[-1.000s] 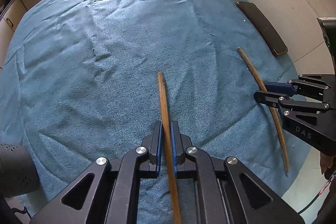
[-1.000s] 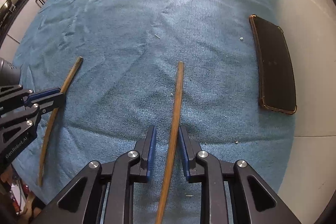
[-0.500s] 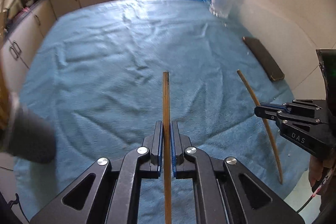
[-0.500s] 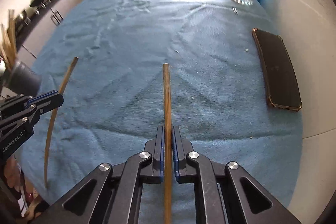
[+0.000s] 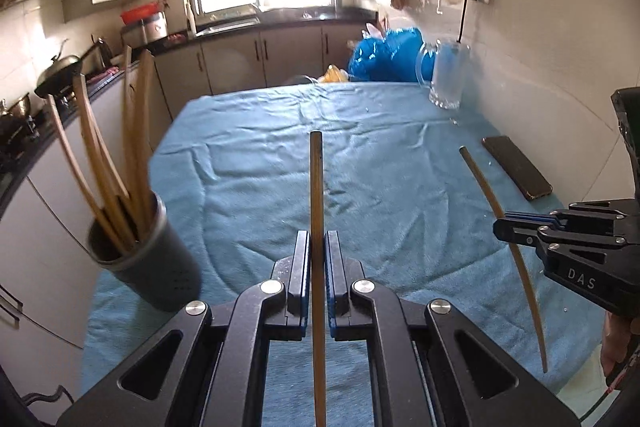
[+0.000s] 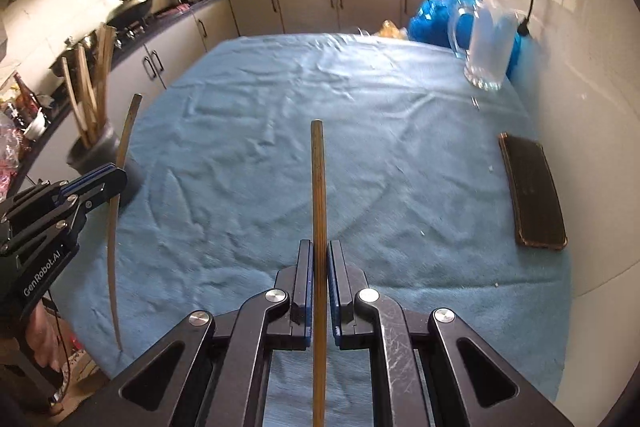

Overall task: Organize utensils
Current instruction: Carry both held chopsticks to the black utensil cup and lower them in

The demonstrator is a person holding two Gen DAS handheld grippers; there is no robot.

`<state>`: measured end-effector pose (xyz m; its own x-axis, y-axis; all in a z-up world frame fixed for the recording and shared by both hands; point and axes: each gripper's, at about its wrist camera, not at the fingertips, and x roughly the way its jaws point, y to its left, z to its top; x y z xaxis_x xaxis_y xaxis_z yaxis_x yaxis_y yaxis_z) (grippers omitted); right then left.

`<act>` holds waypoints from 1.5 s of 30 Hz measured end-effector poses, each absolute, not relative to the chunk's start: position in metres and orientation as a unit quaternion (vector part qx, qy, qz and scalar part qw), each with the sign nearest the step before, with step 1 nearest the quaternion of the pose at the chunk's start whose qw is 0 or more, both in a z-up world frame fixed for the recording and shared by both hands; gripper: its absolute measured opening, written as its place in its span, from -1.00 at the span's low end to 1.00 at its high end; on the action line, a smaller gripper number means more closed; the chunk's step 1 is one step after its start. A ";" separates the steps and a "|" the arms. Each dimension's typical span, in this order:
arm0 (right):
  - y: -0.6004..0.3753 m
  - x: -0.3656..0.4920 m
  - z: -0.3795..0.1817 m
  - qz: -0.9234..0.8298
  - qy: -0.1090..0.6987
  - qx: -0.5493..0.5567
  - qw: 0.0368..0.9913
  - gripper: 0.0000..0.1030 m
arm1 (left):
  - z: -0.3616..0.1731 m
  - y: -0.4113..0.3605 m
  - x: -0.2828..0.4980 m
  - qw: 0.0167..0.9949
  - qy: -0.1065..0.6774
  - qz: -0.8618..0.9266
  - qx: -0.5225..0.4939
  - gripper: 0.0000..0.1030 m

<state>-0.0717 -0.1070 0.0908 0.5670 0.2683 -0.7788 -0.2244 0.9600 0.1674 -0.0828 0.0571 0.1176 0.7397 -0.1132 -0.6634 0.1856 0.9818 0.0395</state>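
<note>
Blue tablecloth (image 5: pixel 248 187), left tongs (image 5: pixel 318 279) clamping chopstick (image 5: pixel 316 195), right tongs (image 6: pixel 319 279) clamping another chopstick (image 6: pixel 318 187), lower ends cut off

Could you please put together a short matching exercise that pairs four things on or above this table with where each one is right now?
Things:
1. left tongs' chopstick
2. phone
3. glass mug
4. dark holder

Places:
A. flat on the cloth by the wall
B. at the table's left edge, full of chopsticks
C. clamped, off the cloth
D. upright at the far right corner

Pairs: 1-C, 2-A, 3-D, 4-B
</note>
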 end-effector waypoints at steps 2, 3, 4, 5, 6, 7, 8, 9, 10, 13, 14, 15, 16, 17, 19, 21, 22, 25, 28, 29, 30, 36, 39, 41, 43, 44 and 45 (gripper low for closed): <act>-0.101 -0.074 0.096 0.146 0.436 0.028 0.888 -0.85 | 0.121 0.061 -0.087 0.934 0.345 -0.077 0.049 -0.88; -0.097 -0.075 0.098 0.148 0.431 0.032 0.889 -0.85 | 0.123 0.062 -0.089 0.935 0.343 -0.076 0.048 -0.88; -0.094 -0.075 0.099 0.150 0.427 0.034 0.891 -0.85 | 0.124 0.064 -0.090 0.936 0.342 -0.075 0.047 -0.88; -0.092 -0.074 0.100 0.152 0.425 0.035 0.892 -0.85 | 0.126 0.068 -0.091 0.937 0.339 -0.073 0.044 -0.88; -0.090 -0.075 0.102 0.153 0.421 0.037 0.893 -0.85 | 0.126 0.070 -0.092 0.937 0.338 -0.072 0.042 -0.88; -0.087 -0.074 0.104 0.155 0.418 0.040 0.894 -0.85 | 0.127 0.073 -0.092 0.938 0.337 -0.071 0.040 -0.88; -0.085 -0.073 0.105 0.157 0.415 0.043 0.895 -0.85 | 0.128 0.077 -0.093 0.939 0.336 -0.069 0.037 -0.88; -0.082 -0.072 0.107 0.160 0.411 0.047 0.896 -0.85 | 0.129 0.080 -0.093 0.939 0.334 -0.068 0.035 -0.88; -0.081 -0.072 0.109 0.162 0.408 0.049 0.897 -0.85 | 0.131 0.084 -0.094 0.940 0.333 -0.067 0.032 -0.88; -0.072 -0.070 0.117 0.170 0.396 0.058 0.900 -0.85 | 0.139 0.096 -0.099 0.943 0.326 -0.067 0.017 -0.88; -0.069 -0.068 0.119 0.174 0.392 0.062 0.901 -0.85 | 0.142 0.100 -0.100 0.943 0.324 -0.071 0.010 -0.88; -0.066 -0.068 0.121 0.178 0.389 0.065 0.902 -0.85 | 0.147 0.106 -0.103 0.944 0.322 -0.076 0.001 -0.88; -0.062 -0.067 0.124 0.182 0.383 0.069 0.903 -0.85 | 0.154 0.114 -0.104 0.945 0.317 -0.080 -0.009 -0.88; -0.058 -0.066 0.129 0.187 0.377 0.074 0.904 -0.85 | 0.160 0.120 -0.105 0.947 0.311 -0.080 -0.016 -0.88; -0.048 -0.063 0.139 0.203 0.360 0.086 0.907 -0.85 | 0.171 0.133 -0.108 0.951 0.299 -0.077 -0.027 -0.88; -0.035 -0.059 0.152 0.223 0.339 0.102 0.908 -0.85 | 0.186 0.151 -0.107 0.955 0.285 -0.070 -0.040 -0.88; -0.028 -0.057 0.158 0.233 0.328 0.112 0.909 -0.85 | 0.192 0.160 -0.104 0.957 0.278 -0.065 -0.047 -0.88; -0.006 -0.047 0.177 0.262 0.295 0.142 0.908 -0.85 | 0.210 0.191 -0.097 0.963 0.258 -0.043 -0.068 -0.88; 0.019 -0.033 0.190 0.286 0.273 0.165 0.904 -0.85 | 0.223 0.217 -0.088 0.967 0.240 -0.026 -0.087 -0.88; 0.029 -0.027 0.195 0.292 0.264 0.174 0.903 -0.85 | 0.228 0.226 -0.084 0.968 0.231 -0.022 -0.094 -0.88; 0.037 -0.021 0.199 0.297 0.255 0.182 0.902 -0.85 | 0.232 0.231 -0.081 0.969 0.225 -0.020 -0.099 -0.88; 0.081 0.013 0.216 0.301 0.203 0.216 0.906 -0.85 | 0.240 0.262 -0.055 0.970 0.206 -0.009 -0.133 -0.88; 0.096 0.023 0.214 0.285 0.180 0.213 0.917 -0.85 | 0.235 0.272 -0.039 0.968 0.205 -0.006 -0.146 -0.88; 0.101 0.026 0.209 0.273 0.170 0.204 0.924 -0.85 | 0.228 0.276 -0.028 0.965 0.213 -0.008 -0.153 -0.88; 0.111 0.028 0.202 0.261 0.161 0.185 0.934 -0.85 | 0.217 0.276 -0.017 0.961 0.226 -0.012 -0.156 -0.88; 0.116 0.028 0.198 0.257 0.160 0.173 0.937 -0.85 | 0.212 0.276 -0.013 0.960 0.233 -0.013 -0.155 -0.88; 0.118 0.030 0.194 0.255 0.162 0.164 0.939 -0.85 | 0.206 0.275 -0.009 0.958 0.241 -0.014 -0.155 -0.88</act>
<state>0.0301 0.1180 0.1945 0.8182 0.5313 -0.2198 -0.4252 0.8164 0.3907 -0.0090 0.2755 0.2057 0.8833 -0.1019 -0.4575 -0.0472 0.9518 -0.3031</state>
